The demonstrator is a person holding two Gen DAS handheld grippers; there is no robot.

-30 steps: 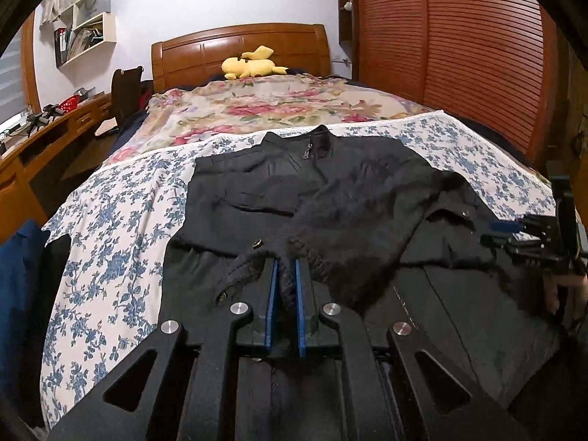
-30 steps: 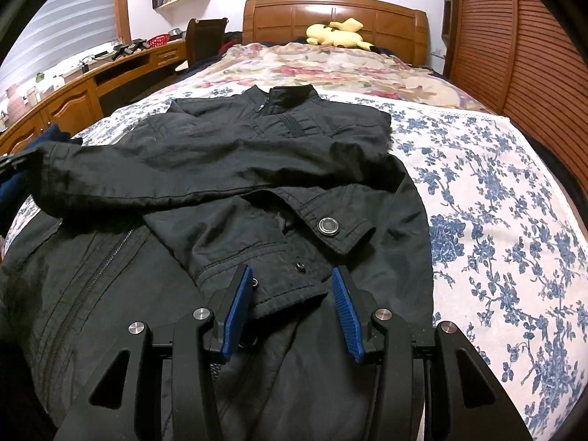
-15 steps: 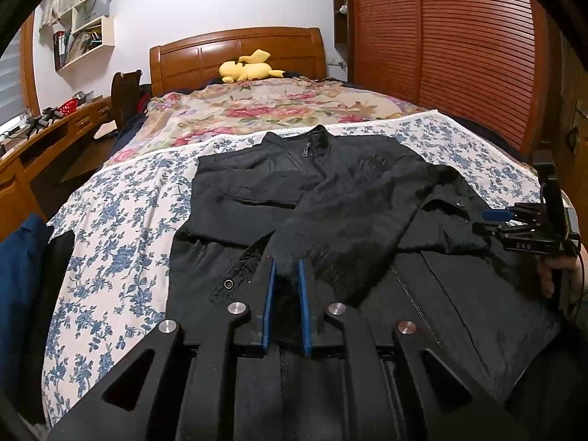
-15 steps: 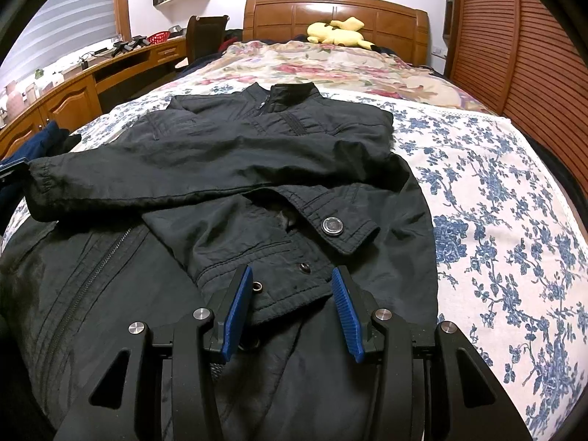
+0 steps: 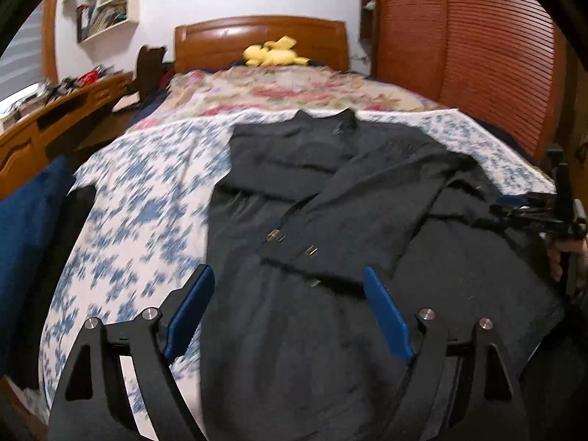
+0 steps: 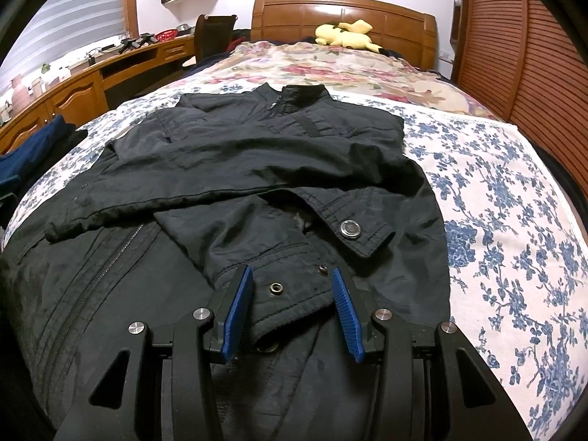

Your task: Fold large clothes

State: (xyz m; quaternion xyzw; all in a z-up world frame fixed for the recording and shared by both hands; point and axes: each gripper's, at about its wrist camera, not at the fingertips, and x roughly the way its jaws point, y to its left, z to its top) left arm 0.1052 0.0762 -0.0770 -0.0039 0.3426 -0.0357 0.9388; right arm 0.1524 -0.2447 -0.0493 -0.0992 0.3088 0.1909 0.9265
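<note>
Holding: my left gripper (image 5: 288, 294) low over the near half of the black jacket (image 6: 257, 169), tilted down toward the bed; the left view is smeared with blur.
Left jaws: they have just been opening and now stand wide apart; the blue pads (image 5: 386, 319) straddle the jacket front without pressing it, nothing gripped.
Right gripper (image 6: 290, 294): also angled down, parked over the jacket's lower right front; sharp picture.
Right jaws: partly apart; a sleeve cuff with a small metal eyelet (image 6: 276, 288) lies between the pads, but I see a gap on both sides, so no clamp.
Right hand: seen from the left view at the far right edge, my fingers (image 5: 558, 257) wrapped round the dark handle.
Jacket: spread on the blue-flowered bedsheet (image 6: 496, 202), collar toward the headboard (image 6: 345, 14); both sleeves are folded in across the chest, the left sleeve lying flat across, its cuff near the left edge.
Snap button (image 6: 350, 228): on a tab just beyond my right pads.
Writing: none I can read on the jacket or grippers; any stamping on the snap is too small to make out.
Surroundings: yellow plush toy (image 6: 345, 36) by the headboard, wooden desk (image 6: 73, 84) along the left.
</note>
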